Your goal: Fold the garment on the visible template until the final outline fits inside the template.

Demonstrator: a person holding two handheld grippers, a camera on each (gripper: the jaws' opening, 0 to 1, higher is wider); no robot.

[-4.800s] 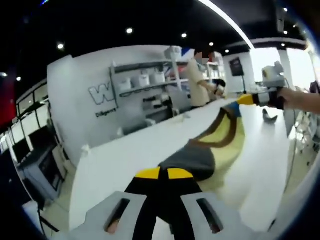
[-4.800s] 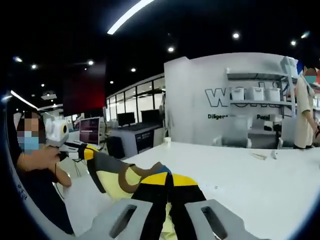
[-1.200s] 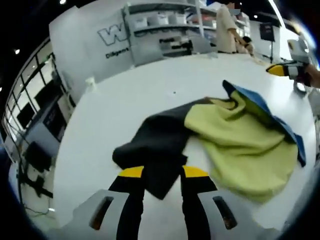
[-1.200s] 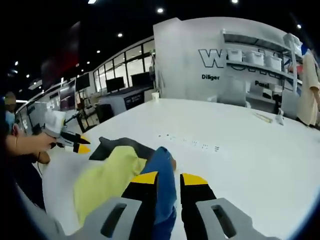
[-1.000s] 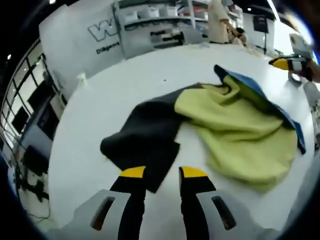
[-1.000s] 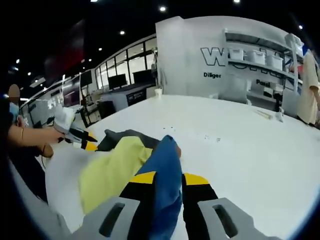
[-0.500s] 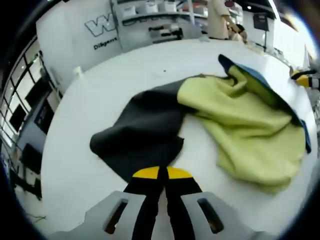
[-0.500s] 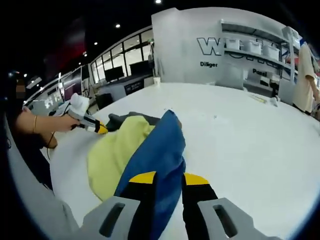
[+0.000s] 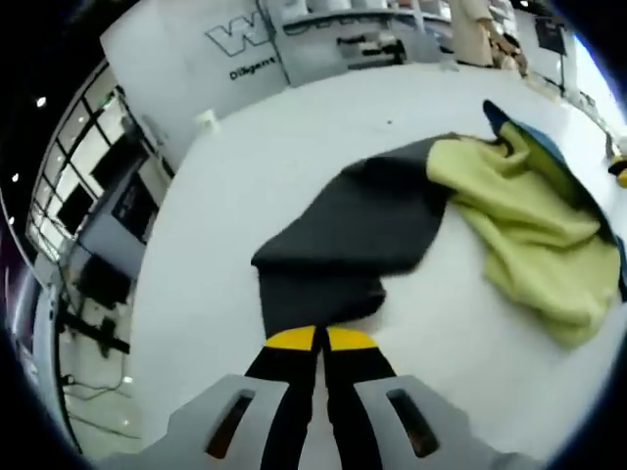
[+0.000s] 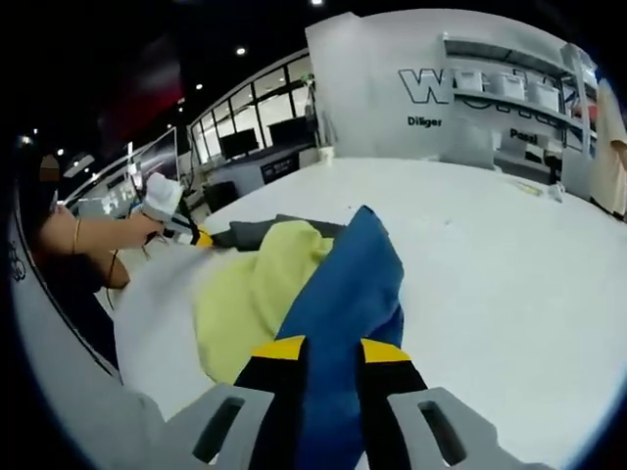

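Garment (image 9: pixel 421 211) spread across white table (image 9: pixel 206 284), part bunched.
Left gripper (image 9: pixel 315 339) clamped on dark sleeve end (image 9: pixel 318 294); right gripper (image 10: pixel 320 350) pinching blue part (image 10: pixel 353 284); yellow body (image 10: pixel 257 294) heaped between.

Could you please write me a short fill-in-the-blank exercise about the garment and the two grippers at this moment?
1. The left gripper is shut on the garment's ____ part.
2. The blue part lies between the jaws of the ____ gripper.
3. Between those two parts, the garment's middle is ____ in colour.
4. The garment lies on a ____ table.

Missing words: dark grey; right; yellow-green; white
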